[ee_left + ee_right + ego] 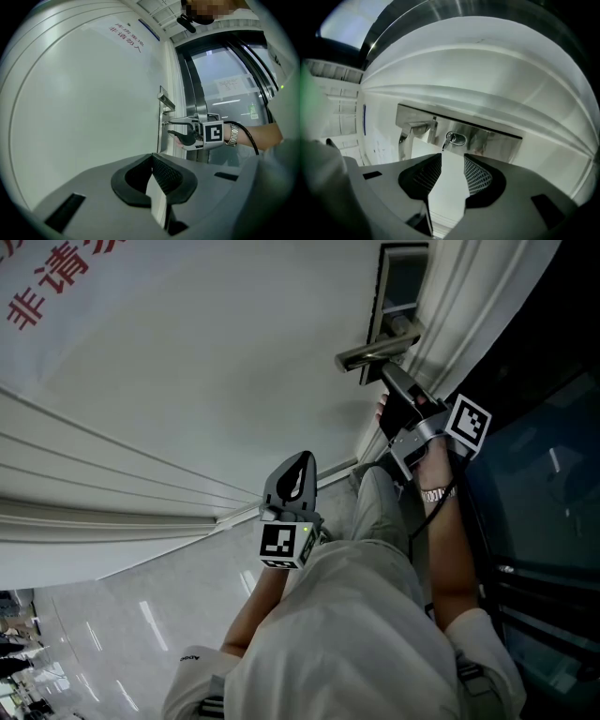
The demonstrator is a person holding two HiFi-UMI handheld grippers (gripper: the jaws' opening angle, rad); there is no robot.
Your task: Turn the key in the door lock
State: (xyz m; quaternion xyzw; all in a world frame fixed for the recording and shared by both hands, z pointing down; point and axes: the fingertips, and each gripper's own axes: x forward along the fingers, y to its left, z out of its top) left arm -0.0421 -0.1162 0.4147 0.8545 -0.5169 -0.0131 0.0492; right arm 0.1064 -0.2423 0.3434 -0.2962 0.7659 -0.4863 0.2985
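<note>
Our right tongs [452, 158] stand open, aimed at the small silver metal key [448, 139] in the brushed steel lock plate [497, 140] at the edge of the white door [487, 84], probably to grip it. Our left tongs [153, 161], closed and empty, hang back, unneeded.

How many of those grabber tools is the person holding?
2. The left hand-held gripper is held back from the door, jaws together; the right hand-held gripper is up at the lock plate, jaws apart.
</note>
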